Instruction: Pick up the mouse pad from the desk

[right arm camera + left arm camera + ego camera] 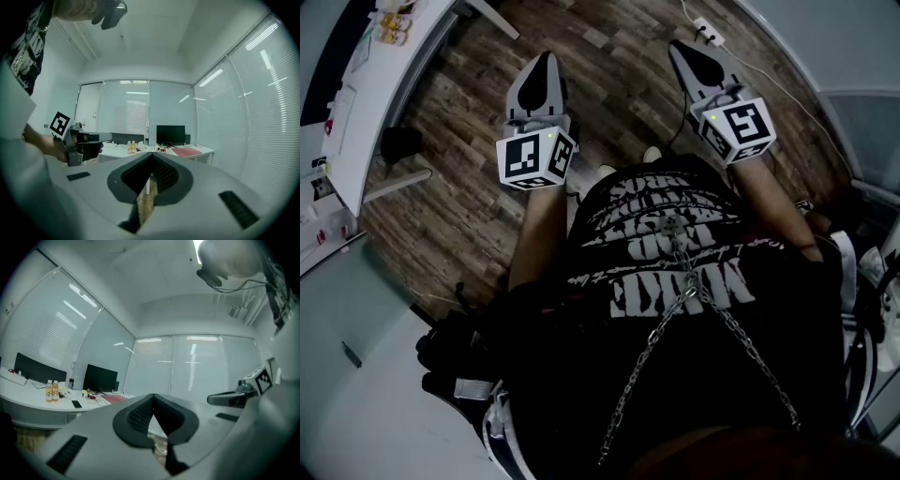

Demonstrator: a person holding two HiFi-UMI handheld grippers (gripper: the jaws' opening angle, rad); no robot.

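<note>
Head view, looking steeply down: a person in a black shirt (pixel 675 248) w/ white print and a metal chain (pixel 694 309) stands on a wooden floor (pixel 609 66), holding both tools out in front. The left claw (pixel 546 62) points to 12 o'clock, its jaws pressed fully together w/ nothing btwn them. The right claw (pixel 684 52) points to approx 11 o'clock, likewise fully closed and empty. Both hang in the air above the floor, touching nothing. A white worktop (pixel 370 112) curves along the picture's edge at 10 o'clock, well apart from both claws. A power strip (pixel 709 33) lies on the floor at 1 o'clock. In the left gripper view the mouse pad (pixel 111 399), a flat reddish sheet, lies on the worktop at 9 o'clock of the jaw tips, in front of a dark monitor (pixel 100 378). Two bottles (pixel 52 391) w/ yellow-orange contents stand farther out at 9 o'clock, and a dark phone (pixel 76 404) lies btwn them and the pad. In the right gripper view the same pad shows at approx 3 o'clock of the jaw tips, near the worktop's right end, below and just right of the monitor. Glass walls w/ closed blinds (pixel 262 117) line the room behind.
</note>
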